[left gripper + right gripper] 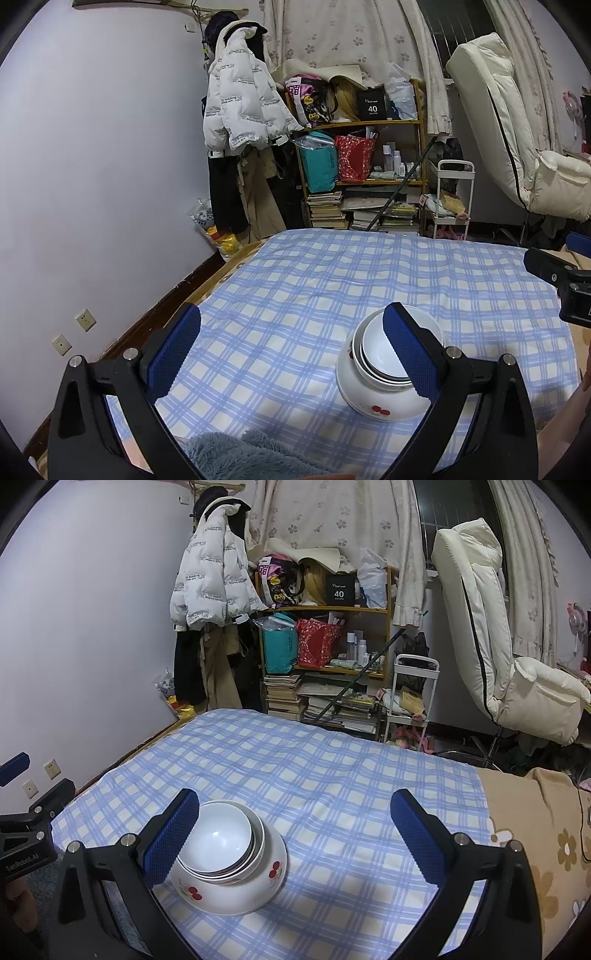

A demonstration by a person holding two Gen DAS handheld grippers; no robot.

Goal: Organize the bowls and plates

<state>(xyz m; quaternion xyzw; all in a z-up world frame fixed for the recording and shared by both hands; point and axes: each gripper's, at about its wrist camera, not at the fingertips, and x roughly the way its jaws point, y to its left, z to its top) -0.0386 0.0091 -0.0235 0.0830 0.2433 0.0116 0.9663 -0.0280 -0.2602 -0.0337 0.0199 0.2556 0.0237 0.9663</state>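
A stack of bowls (229, 864) sat on the blue-and-white checked sheet (332, 794) of the bed, toward its near edge. The outermost was a large white bowl with red cherry prints (240, 890) on its side; nested inside it were at least two smaller white bowls, the rims forming concentric rings, one with a dark edge. The innermost bowl (218, 838) was plain white and held nothing. The stack leaned a little rather than sitting level.

The left tongs (291, 350) stood wide apart with nothing between the blue pads; in the left wrist view the right-hand pad overlapped the stack (384, 373), but whether it touched the rim could not be told. The right tongs (295, 834) were likewise spread wide and held nothing; their left-hand pad lay in front of the stack's near-left rim, contact again unclear. Each tool was partly visible at the edge of the other's view.

A grey fluffy blanket (236, 458) lay at the near edge of the bed, and a tan blanket with flower shapes (546, 834) covered its right side. Beyond the foot stood a wooden shelf (325, 635) crammed with bags, bottles and stacked books, a white puffer jacket (210, 587) hanging beside it, and a cream reclining chair (491, 635) to the right.
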